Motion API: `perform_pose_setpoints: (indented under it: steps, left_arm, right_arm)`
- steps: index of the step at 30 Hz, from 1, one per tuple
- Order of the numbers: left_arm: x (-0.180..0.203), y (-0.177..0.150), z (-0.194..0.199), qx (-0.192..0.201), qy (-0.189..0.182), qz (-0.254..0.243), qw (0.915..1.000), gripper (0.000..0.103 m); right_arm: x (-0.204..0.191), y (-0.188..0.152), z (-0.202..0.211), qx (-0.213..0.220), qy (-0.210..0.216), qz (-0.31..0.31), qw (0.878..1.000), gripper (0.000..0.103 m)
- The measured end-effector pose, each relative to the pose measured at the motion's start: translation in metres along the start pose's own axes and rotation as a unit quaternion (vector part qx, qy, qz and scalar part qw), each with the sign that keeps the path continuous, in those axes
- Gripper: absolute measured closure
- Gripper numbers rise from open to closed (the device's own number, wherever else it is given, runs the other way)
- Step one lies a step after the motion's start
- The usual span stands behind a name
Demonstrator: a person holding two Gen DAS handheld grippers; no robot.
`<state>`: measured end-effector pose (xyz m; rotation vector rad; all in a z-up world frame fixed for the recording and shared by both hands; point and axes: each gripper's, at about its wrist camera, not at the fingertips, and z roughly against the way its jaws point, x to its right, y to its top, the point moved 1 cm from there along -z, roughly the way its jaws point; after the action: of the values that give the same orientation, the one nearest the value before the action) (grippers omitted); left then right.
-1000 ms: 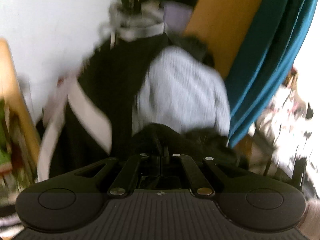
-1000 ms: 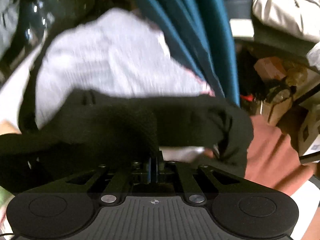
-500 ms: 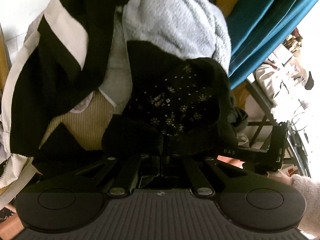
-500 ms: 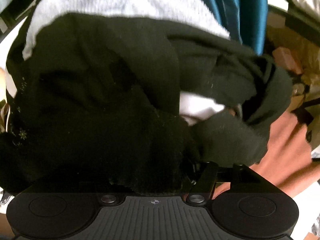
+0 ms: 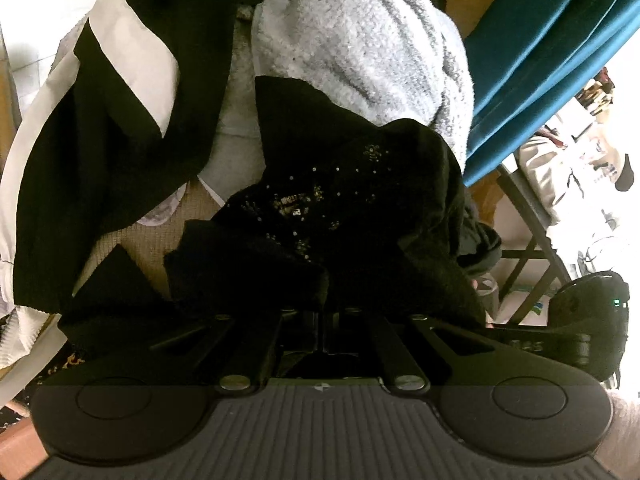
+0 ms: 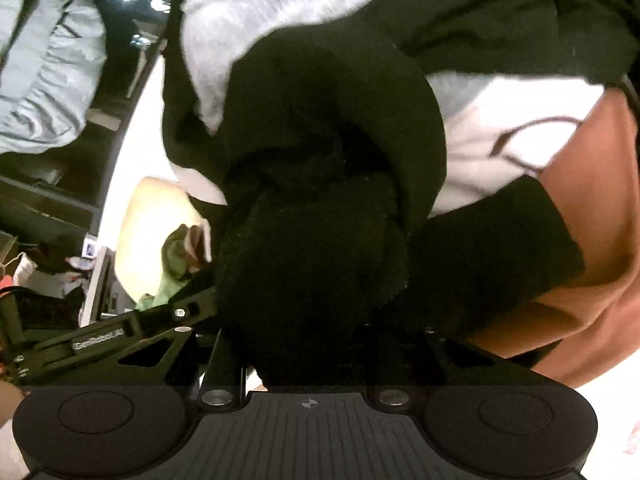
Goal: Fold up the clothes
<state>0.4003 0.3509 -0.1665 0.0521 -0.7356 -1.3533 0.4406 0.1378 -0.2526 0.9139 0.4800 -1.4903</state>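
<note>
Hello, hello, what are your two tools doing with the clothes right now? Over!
Left tool shut on black sweater. Right tool buried in the same black knit, grip unclear. Grey fleece and striped jacket piled behind.

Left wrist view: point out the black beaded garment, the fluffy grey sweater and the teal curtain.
black beaded garment (image 5: 340, 196): left wrist view, on its beaded patch.
fluffy grey sweater (image 5: 360, 48): left wrist view, middle of its fuzzy bulge.
teal curtain (image 5: 532, 76): left wrist view, on a fold.
</note>
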Motion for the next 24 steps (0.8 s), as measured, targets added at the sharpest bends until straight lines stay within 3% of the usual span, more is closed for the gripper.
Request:
perform_pose_setpoints:
  steps: [2, 4, 8, 10, 12, 15, 17, 19, 24]
  left_arm:
    - [0.000, 0.000, -0.005, -0.005, 0.020, -0.009, 0.9997, 0.094]
    - [-0.001, -0.002, -0.010, -0.009, 0.039, -0.024, 0.9989, 0.076]
    - [-0.005, -0.008, -0.011, -0.015, 0.058, -0.056, 0.9967, 0.044]
    - [-0.009, -0.013, -0.009, -0.018, 0.062, -0.084, 0.9944, 0.027]
    - [-0.014, -0.019, -0.008, -0.025, 0.069, -0.123, 0.9897, 0.025]
    - [-0.028, -0.028, -0.014, -0.044, 0.102, -0.165, 0.9801, 0.025]
    - [-0.038, -0.034, -0.018, -0.058, 0.123, -0.186, 0.9732, 0.025]
    - [-0.046, -0.038, -0.024, -0.070, 0.130, -0.193, 0.9701, 0.024]
    - [-0.059, -0.050, -0.060, -0.105, 0.143, -0.213, 0.9608, 0.023]
  right_arm:
    - [0.009, 0.000, -0.007, 0.006, -0.050, 0.002, 0.999, 0.073]
    - [0.018, 0.000, -0.010, 0.011, -0.088, 0.002, 0.996, 0.068]
    - [0.025, -0.001, 0.004, 0.027, -0.123, 0.005, 0.992, 0.044]
    - [0.026, 0.000, 0.016, 0.033, -0.126, -0.003, 0.991, 0.038]
    - [0.026, -0.001, 0.027, 0.041, -0.134, 0.002, 0.990, 0.029]
    - [0.017, -0.004, 0.034, 0.054, -0.183, 0.065, 0.980, 0.011]
    - [0.015, 0.003, 0.038, 0.051, -0.203, 0.107, 0.972, 0.009]
    - [0.013, 0.007, 0.038, 0.047, -0.220, 0.143, 0.964, 0.001]
    - [0.024, 0.008, 0.021, 0.020, -0.256, 0.191, 0.947, 0.001]
